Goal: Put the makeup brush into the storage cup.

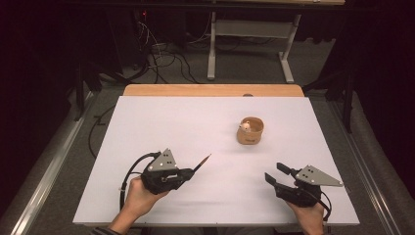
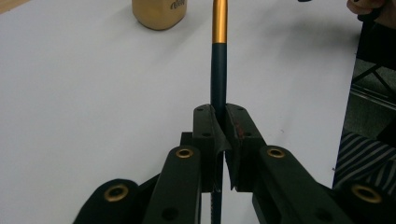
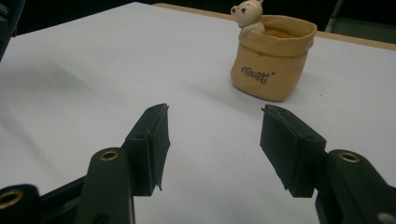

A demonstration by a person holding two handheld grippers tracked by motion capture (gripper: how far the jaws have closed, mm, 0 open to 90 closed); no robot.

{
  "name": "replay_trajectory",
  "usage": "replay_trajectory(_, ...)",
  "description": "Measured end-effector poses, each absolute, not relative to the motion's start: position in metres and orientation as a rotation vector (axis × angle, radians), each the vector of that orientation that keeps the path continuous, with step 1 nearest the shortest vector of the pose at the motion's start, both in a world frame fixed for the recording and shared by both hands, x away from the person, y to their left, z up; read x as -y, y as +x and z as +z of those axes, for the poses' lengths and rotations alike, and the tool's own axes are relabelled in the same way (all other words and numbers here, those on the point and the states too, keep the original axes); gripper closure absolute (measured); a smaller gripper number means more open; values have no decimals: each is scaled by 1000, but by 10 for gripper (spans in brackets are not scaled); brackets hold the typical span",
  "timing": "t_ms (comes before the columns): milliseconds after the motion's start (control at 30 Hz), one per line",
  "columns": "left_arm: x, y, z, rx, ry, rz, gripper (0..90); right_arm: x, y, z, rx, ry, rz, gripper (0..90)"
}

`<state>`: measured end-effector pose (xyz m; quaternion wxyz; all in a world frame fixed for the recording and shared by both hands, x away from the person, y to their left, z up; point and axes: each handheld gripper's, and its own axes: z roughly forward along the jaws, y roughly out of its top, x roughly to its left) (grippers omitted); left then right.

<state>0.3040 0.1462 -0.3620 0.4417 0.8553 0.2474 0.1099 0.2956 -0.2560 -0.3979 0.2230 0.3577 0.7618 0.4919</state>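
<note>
The left gripper (image 2: 219, 140) sits nearest, at the near left of the table (image 1: 161, 122), its jaws pressed together on the dark shaft of a paintbrush (image 2: 218, 79). In the left gripper view the shaft runs straight up out of the pinch, dark blue-green low down and gold higher up; in the high view the brush pokes out toward the right and far side, its pointed tip hanging just above the white surface, well short of the pot. The right gripper (image 3: 215, 140) rests at the near right, its jaws spread with nothing between them, aimed at the tan pot (image 3: 273, 63), which stands far of centre and somewhat to the right. The pot is shaped like a small sack with rolled rim (a little bear figure (image 3: 248, 16) peeks over its edge) and looks open at the top.

My reading is that the brush is picked up and the carry to the pot is the step in hand. The next move would call for the left hand to swing the brush toward the pot and tilt it so one end can drop past the rim. The right gripper could steady the pot's wall, since a light pot may tip or slide if the brush knocks it
</note>
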Motion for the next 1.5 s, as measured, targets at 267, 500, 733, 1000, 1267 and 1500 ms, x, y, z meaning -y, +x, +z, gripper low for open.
replay_trajectory(267, -138, 303, -362, -580, 2121, 259, 834, 237, 296, -396, -2139, 931, 1375, 472)
replay_trajectory(500, -132, 304, -363, -574, 2117, 255, 834, 226, 297, -395, -2173, 918, 1417, 493)
replay_trajectory(733, -126, 305, -363, -566, 2107, 254, 834, 224, 298, -392, -2180, 917, 1461, 509)
replay_trajectory(1000, -125, 305, -362, -561, 2095, 261, 834, 216, 297, -383, -2205, 857, 1503, 528)
replay_trajectory(1267, -121, 304, -360, -544, 2090, 266, 834, 199, 298, -381, -2246, 839, 1540, 527)
replay_trajectory(1500, -117, 302, -361, -531, 2099, 267, 834, 180, 300, -380, -2256, 818, 1564, 478)
